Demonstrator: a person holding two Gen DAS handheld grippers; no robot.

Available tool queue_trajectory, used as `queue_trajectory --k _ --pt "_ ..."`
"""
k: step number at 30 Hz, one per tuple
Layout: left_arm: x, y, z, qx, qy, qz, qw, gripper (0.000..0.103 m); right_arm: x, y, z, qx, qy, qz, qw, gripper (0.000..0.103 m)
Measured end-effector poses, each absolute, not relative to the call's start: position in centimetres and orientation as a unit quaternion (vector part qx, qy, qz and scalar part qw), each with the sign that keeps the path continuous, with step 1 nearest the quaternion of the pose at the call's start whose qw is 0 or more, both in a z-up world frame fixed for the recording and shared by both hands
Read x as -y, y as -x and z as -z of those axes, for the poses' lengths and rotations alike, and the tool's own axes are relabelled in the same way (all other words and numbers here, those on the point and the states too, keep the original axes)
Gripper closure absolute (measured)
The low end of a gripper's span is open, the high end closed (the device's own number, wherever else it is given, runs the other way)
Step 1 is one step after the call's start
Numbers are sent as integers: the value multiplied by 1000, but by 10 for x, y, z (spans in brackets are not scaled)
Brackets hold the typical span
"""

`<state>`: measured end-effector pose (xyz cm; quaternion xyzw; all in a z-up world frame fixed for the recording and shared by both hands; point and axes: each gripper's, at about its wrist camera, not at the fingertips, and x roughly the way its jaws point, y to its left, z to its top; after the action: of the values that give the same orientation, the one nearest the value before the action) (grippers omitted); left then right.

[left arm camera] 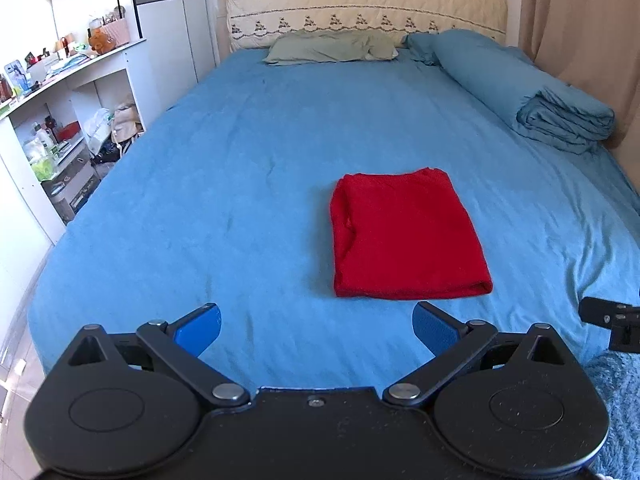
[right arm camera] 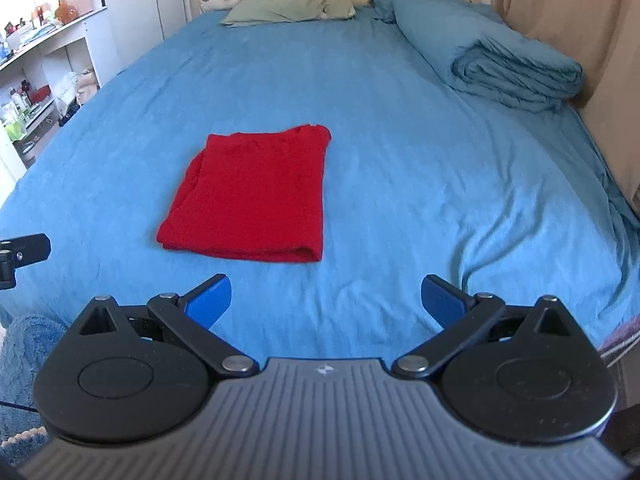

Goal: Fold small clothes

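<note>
The left hand-held gripper (left arm camera: pixel 316 330) is spread wide, its blue pads (left arm camera: pixel 200 328) far apart with nothing between them and touching nothing. It hangs over the near edge of the bed (left arm camera: pixel 224 184), pointed toward the headboard and tipped slightly down at the sheet. The right hand-held gripper (right arm camera: pixel 326 302) stands the same way: jaws splayed fully, blue pads (right arm camera: pixel 442 302) empty, clear of the cloth, held level beside the other one. Each tool's black edge pokes into the other's view, so the two sit side by side, near each other but apart.

The red garment (left arm camera: pixel 406 240) lies folded into a neat rectangle on the blue sheet, flat, its thick folded edge toward the grippers. It rests just ahead of both tools, a little right of the left one and a little left of the right one (right arm camera: pixel 250 196), untouched by either.

Farther up the bed a green pillow (left arm camera: pixel 332 48) lies against the cream headboard (left arm camera: pixel 360 4), and a rolled blue duvet (left arm camera: pixel 532 92) runs along the right side by the curtain (left arm camera: pixel 580 20). A cluttered white shelf unit (left arm camera: pixel 72 92) stands to the left of the bed.
</note>
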<state>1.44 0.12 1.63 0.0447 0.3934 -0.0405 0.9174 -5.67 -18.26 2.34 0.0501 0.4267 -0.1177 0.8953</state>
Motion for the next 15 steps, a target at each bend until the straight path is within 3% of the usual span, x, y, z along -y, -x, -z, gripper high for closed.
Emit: queue_trajectory --k 15 --pt "1 -14 -9 -396 -46 44 916 0 185 58 -25 -426 -53 124 895 0"
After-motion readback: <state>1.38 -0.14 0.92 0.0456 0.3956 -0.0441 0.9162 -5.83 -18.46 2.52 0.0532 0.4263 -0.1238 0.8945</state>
